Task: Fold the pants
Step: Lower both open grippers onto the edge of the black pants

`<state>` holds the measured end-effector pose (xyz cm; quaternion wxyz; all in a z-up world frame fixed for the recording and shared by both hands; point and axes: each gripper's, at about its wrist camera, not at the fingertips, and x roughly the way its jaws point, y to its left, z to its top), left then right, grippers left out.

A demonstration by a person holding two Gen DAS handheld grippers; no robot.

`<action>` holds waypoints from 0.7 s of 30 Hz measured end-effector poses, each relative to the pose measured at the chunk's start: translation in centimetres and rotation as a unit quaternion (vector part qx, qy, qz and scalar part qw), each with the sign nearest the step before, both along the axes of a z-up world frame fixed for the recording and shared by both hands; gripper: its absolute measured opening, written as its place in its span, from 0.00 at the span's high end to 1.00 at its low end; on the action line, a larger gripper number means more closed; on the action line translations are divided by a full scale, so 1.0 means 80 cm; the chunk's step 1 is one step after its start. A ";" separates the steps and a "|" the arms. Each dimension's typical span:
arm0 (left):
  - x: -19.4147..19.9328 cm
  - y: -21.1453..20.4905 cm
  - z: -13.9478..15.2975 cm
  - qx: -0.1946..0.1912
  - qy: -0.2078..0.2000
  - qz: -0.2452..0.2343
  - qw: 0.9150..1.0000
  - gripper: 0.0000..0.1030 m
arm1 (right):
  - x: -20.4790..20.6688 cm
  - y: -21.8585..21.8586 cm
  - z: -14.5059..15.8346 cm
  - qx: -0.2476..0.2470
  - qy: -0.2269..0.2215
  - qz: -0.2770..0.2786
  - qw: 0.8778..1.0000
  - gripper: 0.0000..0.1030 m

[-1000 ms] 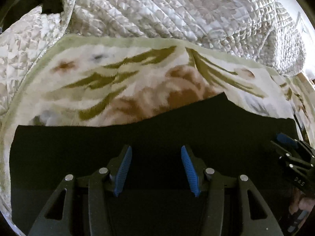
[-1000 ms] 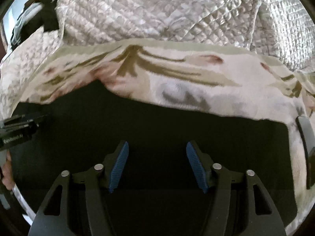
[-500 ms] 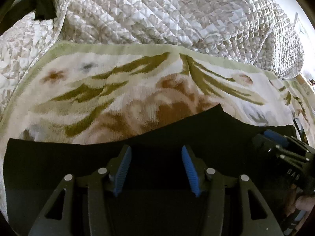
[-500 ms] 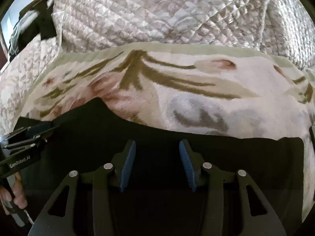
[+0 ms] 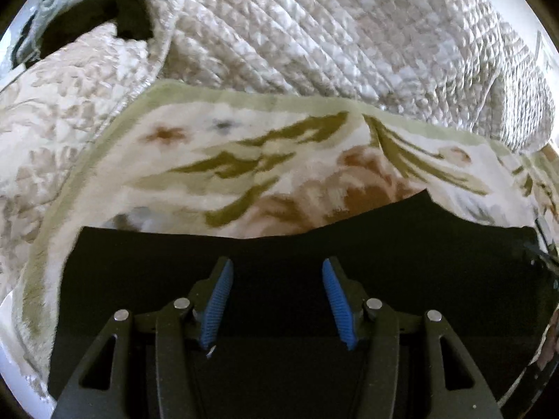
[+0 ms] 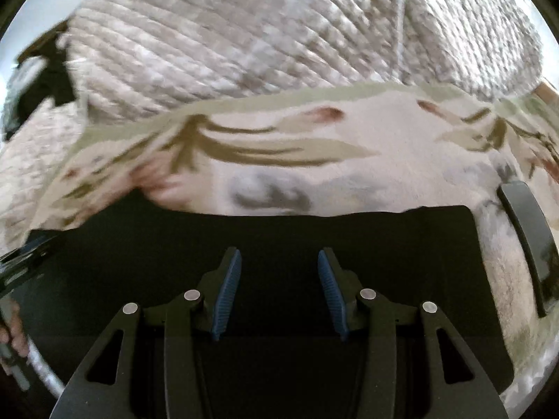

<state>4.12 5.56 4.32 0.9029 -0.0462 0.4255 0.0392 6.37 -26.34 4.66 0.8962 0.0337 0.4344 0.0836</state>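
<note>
The left gripper [image 5: 276, 300] is hovering over the left part of the black pants [image 5: 401, 255], its blue pads standing wide apart and holding nothing. The pants are lying flat on a flowered blanket [image 5: 265, 160] spread over the bed, with a quilted cover [image 5: 314, 35] bunched behind. Further right, the right gripper [image 6: 279, 291] is hanging over the other part of the pants [image 6: 349, 237], likewise spread open and empty. A dark flat thing [image 6: 527, 237], possibly a phone, is lying just beside the right edge of the cloth.

Judging from here, either gripper could be pinching only the top layer, or catching the soft blanket with it, so the fold would be dragging crooked.

Compared with half a second ago, both views are showing more black cloth, and the right gripper's pads are standing slightly wider apart.
</note>
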 end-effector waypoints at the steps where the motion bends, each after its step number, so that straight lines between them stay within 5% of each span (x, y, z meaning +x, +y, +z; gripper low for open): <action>1: -0.008 0.000 0.005 0.001 -0.007 0.000 1.000 0.45 | -0.007 0.005 0.004 0.003 -0.005 0.010 1.000 0.55; 10: -0.079 0.024 -0.010 0.017 -0.008 0.019 1.000 0.45 | -0.082 0.064 -0.013 0.013 0.007 0.119 0.993 0.54; 14: -0.088 0.033 -0.020 0.019 -0.007 0.012 1.000 0.45 | -0.092 0.080 -0.020 -0.023 -0.001 0.140 0.990 0.51; 21: -0.092 0.066 -0.007 0.008 -0.012 0.040 0.999 0.45 | -0.091 0.100 -0.009 0.002 -0.005 0.169 0.986 0.51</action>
